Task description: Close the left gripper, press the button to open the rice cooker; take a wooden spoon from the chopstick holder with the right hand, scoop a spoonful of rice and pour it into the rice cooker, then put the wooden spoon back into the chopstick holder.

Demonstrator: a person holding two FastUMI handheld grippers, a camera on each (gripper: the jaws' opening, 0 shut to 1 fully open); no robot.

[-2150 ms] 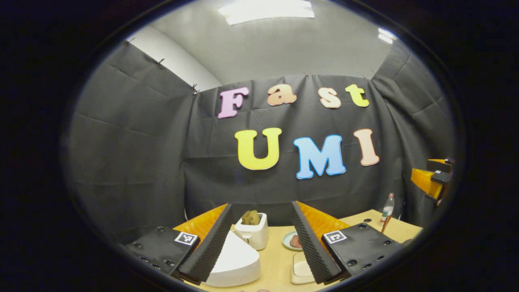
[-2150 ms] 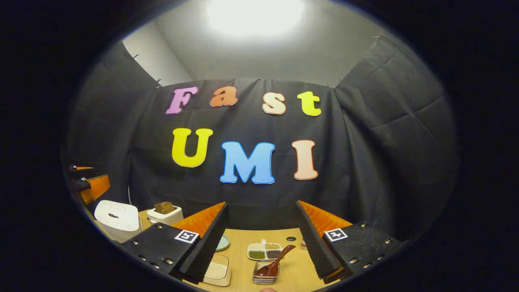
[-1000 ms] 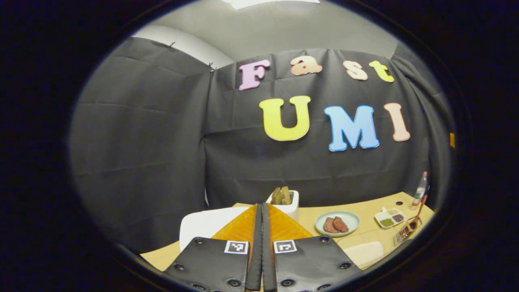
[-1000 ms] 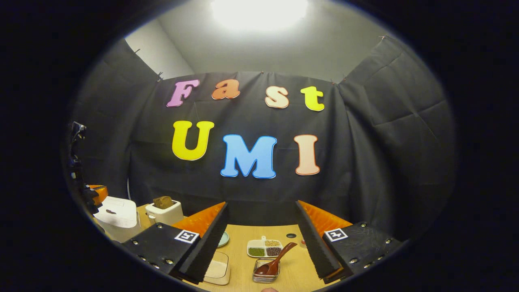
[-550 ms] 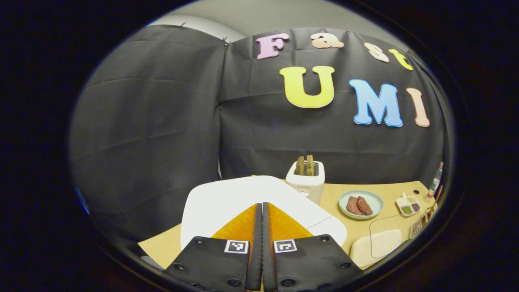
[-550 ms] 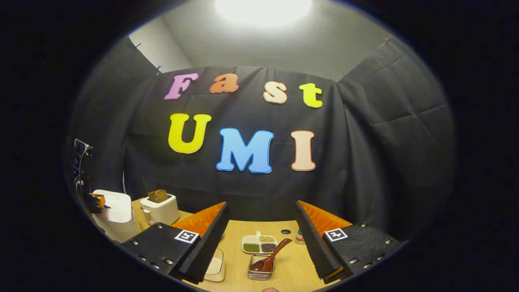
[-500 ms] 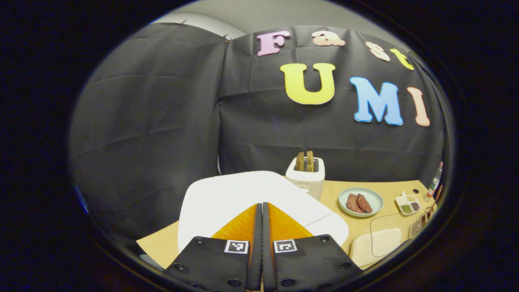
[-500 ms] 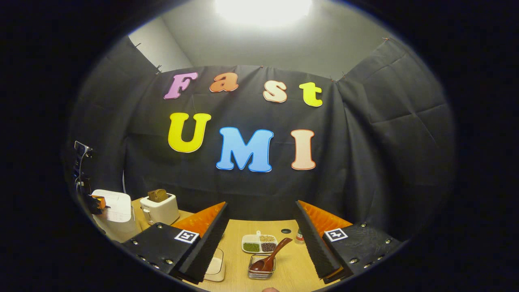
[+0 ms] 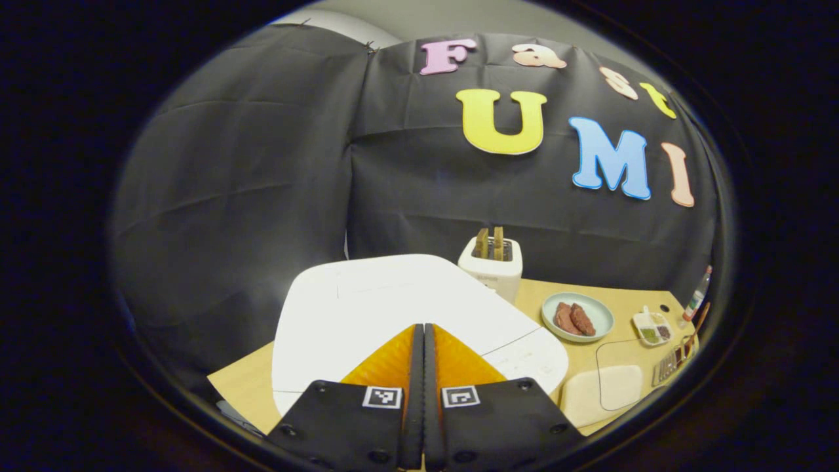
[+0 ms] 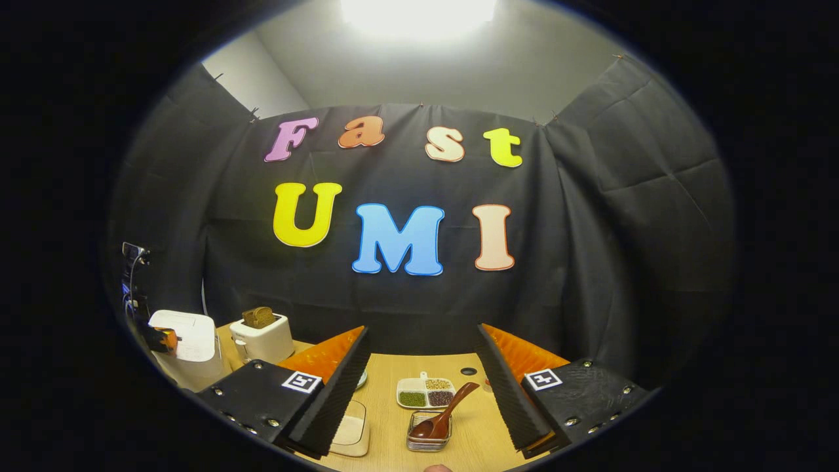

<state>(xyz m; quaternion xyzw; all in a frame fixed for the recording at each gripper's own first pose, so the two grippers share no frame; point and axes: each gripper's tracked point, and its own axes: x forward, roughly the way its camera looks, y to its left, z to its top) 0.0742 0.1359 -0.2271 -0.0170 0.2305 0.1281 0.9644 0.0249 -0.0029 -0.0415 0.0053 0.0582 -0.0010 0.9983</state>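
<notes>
Wooden spoon point(image 10: 440, 414) handle leans up-right from chopstick holder point(image 10: 428, 436)

Two handheld grippers, matching build.
Left gripper point(image 9: 423, 341) and right gripper point(image 10: 423, 367): black screw-fastened plates, each bearing a square black-and-white marker tag; finger pads ridged.
</notes>
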